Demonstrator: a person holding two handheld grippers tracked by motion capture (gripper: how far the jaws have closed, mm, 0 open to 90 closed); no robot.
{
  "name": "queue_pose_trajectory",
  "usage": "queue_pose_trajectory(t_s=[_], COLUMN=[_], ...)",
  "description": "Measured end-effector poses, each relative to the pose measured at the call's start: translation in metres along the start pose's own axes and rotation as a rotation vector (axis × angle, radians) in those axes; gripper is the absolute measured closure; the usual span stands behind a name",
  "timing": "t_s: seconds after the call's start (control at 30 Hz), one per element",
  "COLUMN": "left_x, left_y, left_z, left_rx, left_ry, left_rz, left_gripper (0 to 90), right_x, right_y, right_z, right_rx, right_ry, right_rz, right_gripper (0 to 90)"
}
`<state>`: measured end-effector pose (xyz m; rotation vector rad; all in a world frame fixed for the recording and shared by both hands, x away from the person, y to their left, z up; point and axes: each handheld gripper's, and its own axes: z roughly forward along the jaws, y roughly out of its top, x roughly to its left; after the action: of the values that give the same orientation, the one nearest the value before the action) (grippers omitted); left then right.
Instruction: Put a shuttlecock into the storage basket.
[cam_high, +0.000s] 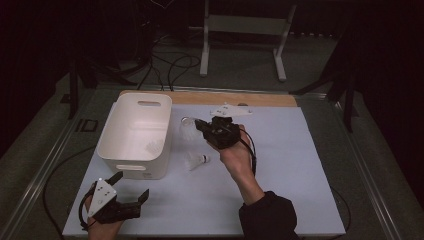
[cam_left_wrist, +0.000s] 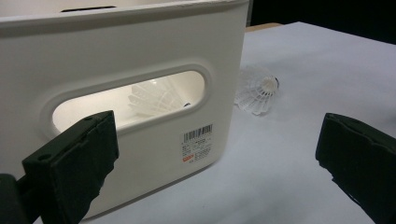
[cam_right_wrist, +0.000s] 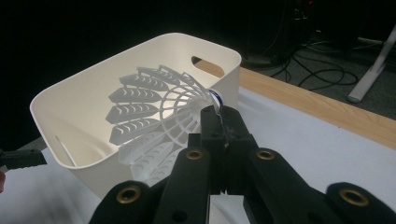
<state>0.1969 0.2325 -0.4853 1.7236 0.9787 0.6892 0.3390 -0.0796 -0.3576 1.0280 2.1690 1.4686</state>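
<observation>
Two grippers over a white-covered table (cam_high: 280, 200): at left, left gripper (cam_high: 131, 186) low by the near end of the white bin (cam_high: 116, 131), jaws wide apart, gripping nothing. One shuttlecock (cam_high: 154, 147) inside the bin, another (cam_high: 196, 160) lying beside it; farther right, right gripper (cam_right_wrist: 223, 122) clamped tight on a third shuttlecock (cam_right_wrist: 154, 116) near the bin's rim.

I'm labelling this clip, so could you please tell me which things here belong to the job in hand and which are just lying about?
Part of the job:
- shuttlecock clamped in the right gripper
- white bin, one shuttlecock inside
- shuttlecock on the table

Lying about:
- left gripper, open and idle beside the bin
- cables and stand on the floor
</observation>
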Motion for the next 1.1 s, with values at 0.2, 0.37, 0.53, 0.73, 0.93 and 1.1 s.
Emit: queue_pose_trajectory(t_s=[0.2,0.37,0.53,0.73,0.93,1.1], left_x=[0.0,0.0,0.0,0.0,0.0,0.0], left_y=[0.0,0.0,0.0,0.0,0.0,0.0], left_z=[0.0,0.0,0.0,0.0,0.0,0.0], left_rx=[-0.002,-0.003,-0.002,-0.002,-0.001,0.0], left_ry=[-0.001,-0.001,-0.001,-0.001,-0.001,-0.002], left_rz=[0.0,-0.002,0.0,0.0,0.0,0.002], left_gripper=[0.0,0.0,0.0,0.0,0.0,0.0], right_x=[0.002,0.005,0.006,0.008,0.011,0.013], right_y=[0.001,0.002,0.002,0.003,0.004,0.004], right_z=[0.002,0.004,0.006,0.008,0.01,0.012], right_rx=[-0.003,-0.003,-0.005,-0.005,-0.003,-0.004], right_ry=[0.006,0.017,0.024,0.03,0.038,0.046], right_rz=[-0.002,-0.002,-0.001,-0.002,-0.002,-0.001], right_gripper=[89.6,89.6,89.6,89.6,89.6,89.6])
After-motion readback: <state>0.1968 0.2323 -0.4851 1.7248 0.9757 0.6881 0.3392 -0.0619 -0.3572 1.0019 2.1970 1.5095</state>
